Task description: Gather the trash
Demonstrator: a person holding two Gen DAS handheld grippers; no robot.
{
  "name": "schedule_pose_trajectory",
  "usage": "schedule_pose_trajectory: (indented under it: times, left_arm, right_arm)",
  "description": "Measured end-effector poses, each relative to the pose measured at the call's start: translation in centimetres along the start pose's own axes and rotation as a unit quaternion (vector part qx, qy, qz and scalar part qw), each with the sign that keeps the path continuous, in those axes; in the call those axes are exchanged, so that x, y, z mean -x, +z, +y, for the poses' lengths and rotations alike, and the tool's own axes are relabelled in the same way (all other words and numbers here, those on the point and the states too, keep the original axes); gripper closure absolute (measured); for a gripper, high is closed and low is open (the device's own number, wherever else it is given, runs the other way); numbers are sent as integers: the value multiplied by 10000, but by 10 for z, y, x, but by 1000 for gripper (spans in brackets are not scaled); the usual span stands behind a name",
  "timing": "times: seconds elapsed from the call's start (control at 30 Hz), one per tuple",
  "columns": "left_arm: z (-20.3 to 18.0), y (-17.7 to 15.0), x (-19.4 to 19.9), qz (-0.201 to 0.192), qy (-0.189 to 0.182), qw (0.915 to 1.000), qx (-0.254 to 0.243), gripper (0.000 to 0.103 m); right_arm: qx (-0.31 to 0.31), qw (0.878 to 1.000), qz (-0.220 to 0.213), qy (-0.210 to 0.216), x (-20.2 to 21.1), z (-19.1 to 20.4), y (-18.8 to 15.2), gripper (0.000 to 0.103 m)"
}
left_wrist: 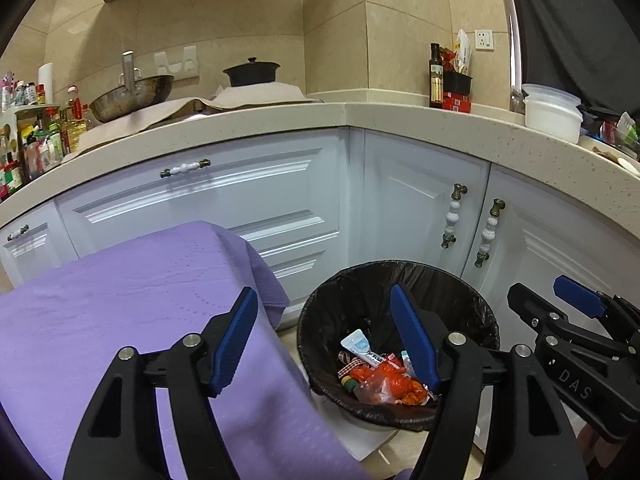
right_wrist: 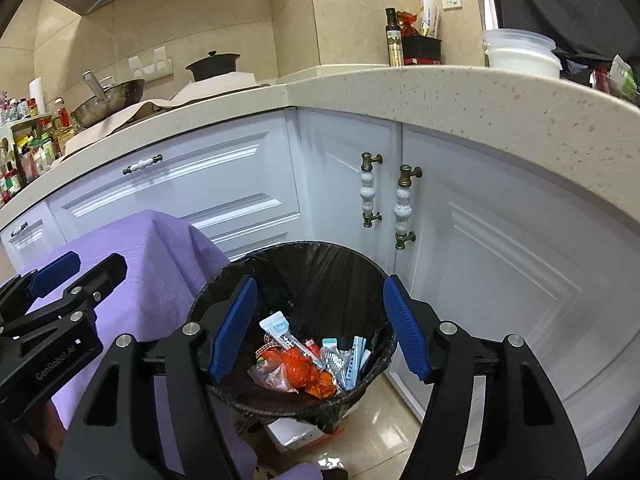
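Note:
A round trash bin (left_wrist: 328, 312) lined with a black bag stands on the floor by the white cabinets; it also shows in the right wrist view (right_wrist: 320, 268). Inside lie an orange wrapper (left_wrist: 392, 384) (right_wrist: 296, 364), a white-blue tube (left_wrist: 358, 344) (right_wrist: 280, 330) and other packets. My left gripper (left_wrist: 324, 340) is open and empty, between the purple cloth edge and the bin. My right gripper (right_wrist: 320, 328) is open and empty, above the bin's mouth. Each gripper shows in the other's view: the right one (left_wrist: 560, 300) and the left one (right_wrist: 80, 268).
A purple cloth (left_wrist: 120, 320) (right_wrist: 160, 264) covers a surface left of the bin. White cabinet doors (right_wrist: 480, 260) with handles stand behind it. The countertop (left_wrist: 360, 120) holds a wok, a black pot, bottles and white containers. The floor is tiled.

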State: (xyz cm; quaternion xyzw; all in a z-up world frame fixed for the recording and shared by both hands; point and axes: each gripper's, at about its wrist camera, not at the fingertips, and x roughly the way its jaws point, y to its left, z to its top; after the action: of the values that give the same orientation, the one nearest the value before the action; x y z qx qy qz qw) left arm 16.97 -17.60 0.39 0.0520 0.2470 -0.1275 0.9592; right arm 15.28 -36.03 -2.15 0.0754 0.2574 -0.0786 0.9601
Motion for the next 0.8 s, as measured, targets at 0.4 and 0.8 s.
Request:
schedule_pose_trajectory:
  times: [0.4, 0.8]
  left_arm:
    - [31, -16, 61, -269, 182, 9994, 100, 27]
    - [65, -35, 114, -411, 449, 9977, 285, 22]
  right_arm:
    - [172, 9996, -202, 34, 58, 28, -14, 31]
    - [340, 9983, -472, -12, 116, 51, -26, 23]
